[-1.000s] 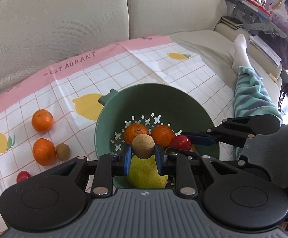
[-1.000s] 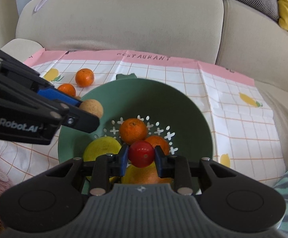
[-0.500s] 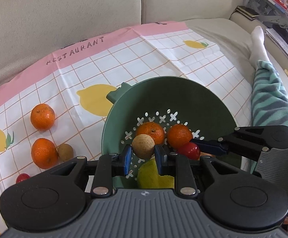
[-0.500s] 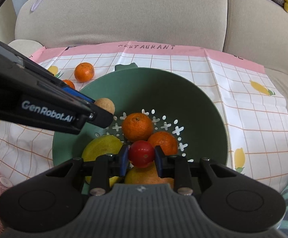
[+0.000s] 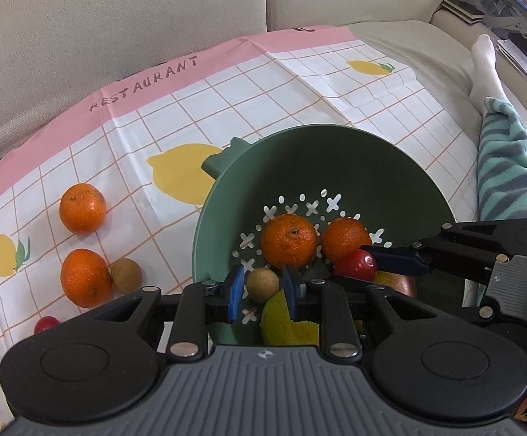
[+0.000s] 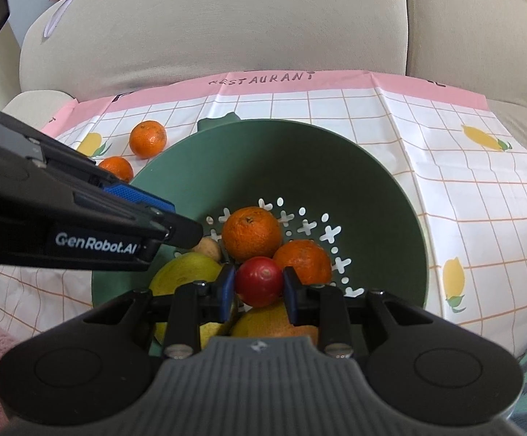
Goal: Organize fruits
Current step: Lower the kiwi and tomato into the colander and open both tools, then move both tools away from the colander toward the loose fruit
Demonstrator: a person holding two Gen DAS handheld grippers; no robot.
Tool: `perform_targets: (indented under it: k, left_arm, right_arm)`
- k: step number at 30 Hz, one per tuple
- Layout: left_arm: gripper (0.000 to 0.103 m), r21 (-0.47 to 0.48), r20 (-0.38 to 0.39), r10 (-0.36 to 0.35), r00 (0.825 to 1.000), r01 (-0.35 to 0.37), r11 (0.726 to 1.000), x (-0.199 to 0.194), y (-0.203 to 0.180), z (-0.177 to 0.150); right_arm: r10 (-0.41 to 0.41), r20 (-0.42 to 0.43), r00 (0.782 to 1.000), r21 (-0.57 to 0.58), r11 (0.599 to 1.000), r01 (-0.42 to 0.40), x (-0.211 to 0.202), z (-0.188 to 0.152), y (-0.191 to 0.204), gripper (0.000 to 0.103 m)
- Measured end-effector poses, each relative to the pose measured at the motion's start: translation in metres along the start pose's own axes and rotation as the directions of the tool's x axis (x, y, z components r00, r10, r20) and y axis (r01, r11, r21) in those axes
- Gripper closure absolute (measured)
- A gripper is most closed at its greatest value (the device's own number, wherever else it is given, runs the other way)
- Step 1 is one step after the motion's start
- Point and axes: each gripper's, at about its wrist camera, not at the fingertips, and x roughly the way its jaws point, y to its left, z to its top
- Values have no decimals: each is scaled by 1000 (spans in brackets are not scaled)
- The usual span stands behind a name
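Both grippers tilt steeply down into the green colander [image 5: 390,167]. The right gripper [image 6: 258,283] is clamped on a cherry tomato [image 6: 260,280], tangerines just beyond. The left gripper [image 5: 262,285] pinches a small brown longan [image 5: 262,284] beside the pear [image 5: 281,321].

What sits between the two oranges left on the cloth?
Bare checked cloth: in the left wrist view nothing lies between the far orange and the near orange; a small brown fruit touches the near one.

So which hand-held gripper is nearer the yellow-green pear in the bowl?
Left. The left hand-held gripper, holding a small brown fruit, hangs beside the pear; the right hand-held gripper sits further off.
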Motion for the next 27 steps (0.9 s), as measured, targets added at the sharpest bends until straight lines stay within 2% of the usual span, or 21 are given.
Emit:
perform_targets:
  k: [12, 14, 19, 27]
  left_arm:
    - [70, 25, 73, -3, 997, 1, 1000, -32, 0, -5]
    - [69, 22, 94, 2, 996, -4, 1000, -41, 2, -7]
    - [68, -17, 147, 31, 989, -28, 999, -63, 16, -12]
    - [67, -83, 207, 84, 975, -68, 994, -98, 49, -25]
  right_arm:
    - [-17, 17, 1000, 5, 1000, 17, -8, 1, 4, 76]
    - [-27, 28, 999, 11, 1000, 26, -13, 2, 6, 69]
    - [-39, 64, 997, 28, 999, 37, -26, 6, 11, 59]
    - [15, 110, 994, 45, 999, -20, -43, 18, 30, 58]
